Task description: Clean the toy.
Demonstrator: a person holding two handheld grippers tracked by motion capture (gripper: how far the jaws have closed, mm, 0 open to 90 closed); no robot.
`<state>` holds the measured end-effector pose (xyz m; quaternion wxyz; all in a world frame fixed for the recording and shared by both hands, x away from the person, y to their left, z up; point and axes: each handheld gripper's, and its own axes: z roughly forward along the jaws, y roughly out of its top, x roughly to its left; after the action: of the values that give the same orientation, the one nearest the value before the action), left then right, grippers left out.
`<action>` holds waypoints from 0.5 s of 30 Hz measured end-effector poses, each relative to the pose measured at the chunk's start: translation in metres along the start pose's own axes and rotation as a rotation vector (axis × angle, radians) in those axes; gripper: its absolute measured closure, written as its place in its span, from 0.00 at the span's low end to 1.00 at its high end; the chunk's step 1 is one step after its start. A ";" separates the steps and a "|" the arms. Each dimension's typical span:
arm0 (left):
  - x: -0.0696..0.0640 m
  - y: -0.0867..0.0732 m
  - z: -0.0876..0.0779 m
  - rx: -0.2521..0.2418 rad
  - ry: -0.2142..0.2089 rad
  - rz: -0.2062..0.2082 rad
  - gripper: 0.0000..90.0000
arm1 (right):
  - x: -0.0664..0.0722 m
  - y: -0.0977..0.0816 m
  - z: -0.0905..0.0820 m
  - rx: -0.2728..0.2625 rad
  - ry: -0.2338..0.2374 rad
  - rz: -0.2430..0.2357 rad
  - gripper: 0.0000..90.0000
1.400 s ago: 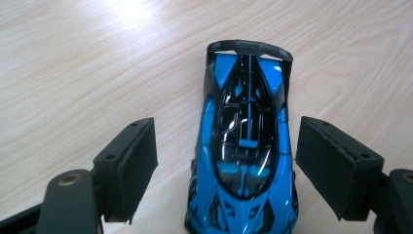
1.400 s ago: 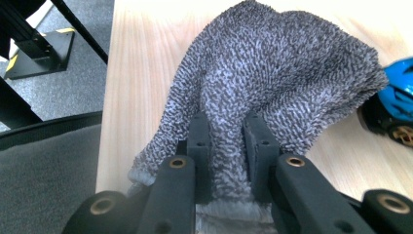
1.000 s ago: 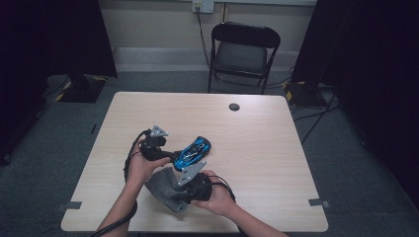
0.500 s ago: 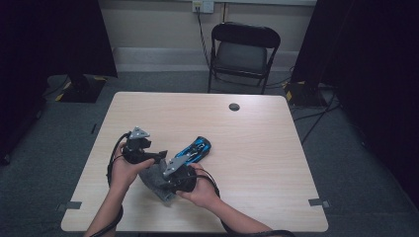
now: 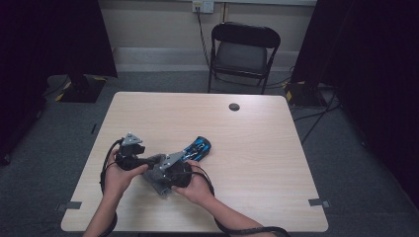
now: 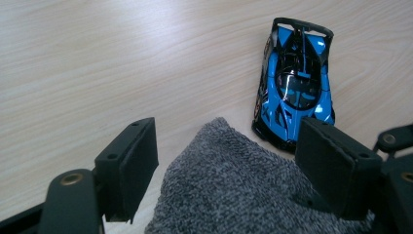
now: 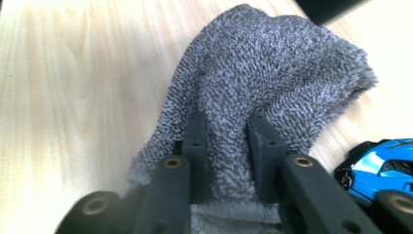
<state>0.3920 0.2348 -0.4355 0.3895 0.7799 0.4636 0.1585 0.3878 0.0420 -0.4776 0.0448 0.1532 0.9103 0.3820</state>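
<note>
Right gripper point(image 7: 226, 134) pinches fold of grey towel point(image 7: 272, 73). Left gripper point(image 6: 234, 161) spread wide over towel's end, possibly not touching. Blue toy car point(image 6: 296, 80) on table point(image 5: 257, 143), just beside towel.

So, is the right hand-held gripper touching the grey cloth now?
Touching. In the right gripper view, the right hand-held gripper has both jaws pressed against a fold of the grey cloth, which is pinched between them with no gap.

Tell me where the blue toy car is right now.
The blue toy car sits on the table left of centre in the high view, just beyond the grey cloth both tongs work on.
</note>
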 end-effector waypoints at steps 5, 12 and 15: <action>0.000 -0.007 -0.005 0.003 -0.010 0.006 0.29 | -0.003 -0.004 -0.005 -0.018 0.020 0.019 0.69; -0.011 -0.014 -0.009 0.016 -0.023 0.012 0.33 | -0.008 -0.001 -0.032 -0.081 0.020 0.032 0.51; -0.017 -0.017 -0.010 0.019 -0.024 0.015 0.35 | -0.019 -0.003 -0.045 -0.100 -0.038 0.050 0.50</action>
<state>0.3667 0.2297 -0.4395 0.3865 0.7887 0.4548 0.1476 0.3967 0.0034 -0.4484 0.0601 0.1806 0.8848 0.4253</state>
